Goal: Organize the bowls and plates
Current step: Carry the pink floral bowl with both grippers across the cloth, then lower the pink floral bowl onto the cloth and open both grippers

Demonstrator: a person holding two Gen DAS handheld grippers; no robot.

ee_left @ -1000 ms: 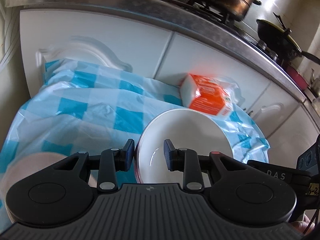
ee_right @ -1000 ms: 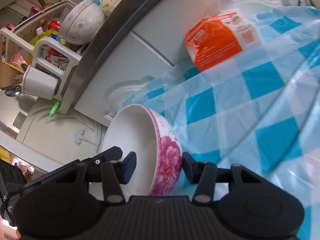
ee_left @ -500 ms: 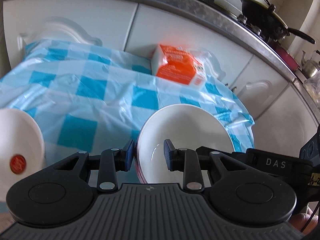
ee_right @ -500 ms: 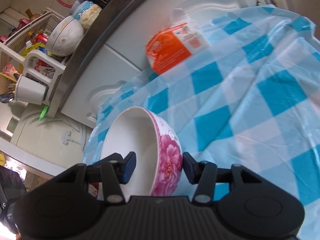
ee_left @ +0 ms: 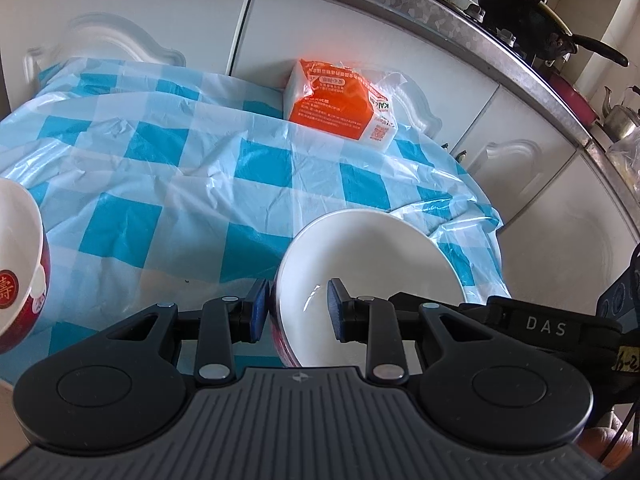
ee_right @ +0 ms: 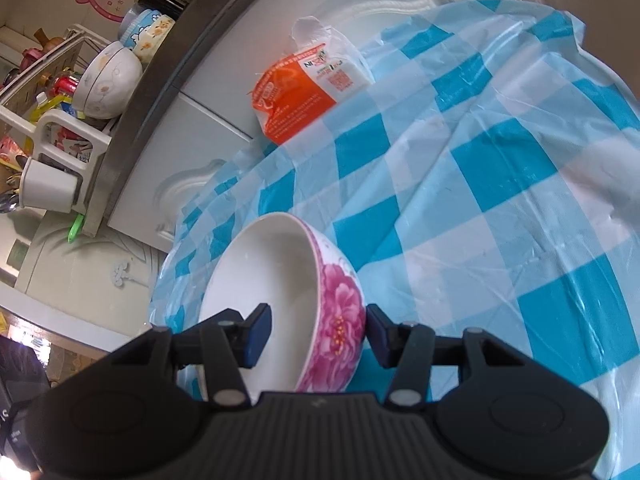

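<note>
Covering the low table, the wrinkled blue-and-white checked plastic cloth [ee_left: 168,184] gives the dishes a wipeable landing place in front of the white cabinet doors [ee_left: 132,12]. An orange-and-white plastic-wrapped packet [ee_left: 340,104] lies at the cloth's far edge, against the cabinets and well apart from the dishes. The left gripper [ee_left: 296,312] is clamped on the near rim of a shallow white ceramic bowl [ee_left: 372,264], one pad outside the wall and one inside, so the bowl is carried by its edge; it is empty. The right gripper [ee_right: 316,336] likewise pinches the wall of a deep white porcelain bowl with pink flowers [ee_right: 288,296], tilted on its side over the cloth's corner and also empty. A red-and-white bowl with a round emblem [ee_left: 20,264] shows at the left view's edge, nothing visible inside. Both carried bowls look bound for stacking, probably together.
</note>
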